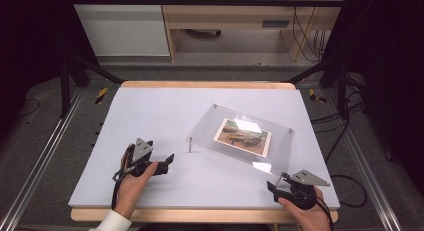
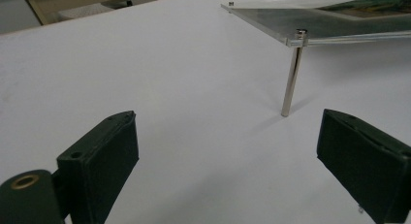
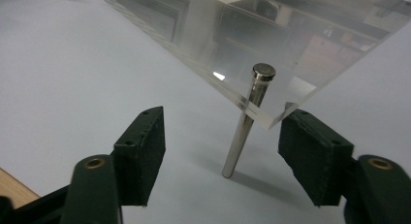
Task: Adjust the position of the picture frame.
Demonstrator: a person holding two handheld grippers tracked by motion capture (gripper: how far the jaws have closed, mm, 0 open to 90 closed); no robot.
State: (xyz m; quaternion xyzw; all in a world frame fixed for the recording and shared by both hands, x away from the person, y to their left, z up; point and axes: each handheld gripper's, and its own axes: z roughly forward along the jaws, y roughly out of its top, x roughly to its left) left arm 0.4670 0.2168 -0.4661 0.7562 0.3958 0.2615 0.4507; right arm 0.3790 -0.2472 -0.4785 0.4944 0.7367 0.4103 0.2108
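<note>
Nearest the person, at the front edge of a matte white worktop, two hands each hold a black claw with a grey three-cornered plate on top. The right claw sits at the near right, released, its padded jaws spread wide on either side of a slim polished metal leg, which passes through the near corner of a clear acrylic photo frame; nothing is touching yet, and the placement suggests the claw is lined up to take hold of that corner. The left claw rests at the near left, also released and empty, its flat, rubbery-looking jaws aimed at another metal leg standing just ahead of it, perhaps so both claws can lift the frame together. Beyond them, the frame stands toward the middle right of the worktop, a thick glossy slab raised on its pin-like legs, tilted as far as the high view lets one judge. A small landscape-style photograph lies sandwiched inside. Farther off are a wooden worktop edge, dark floor, cables and pale furniture.
</note>
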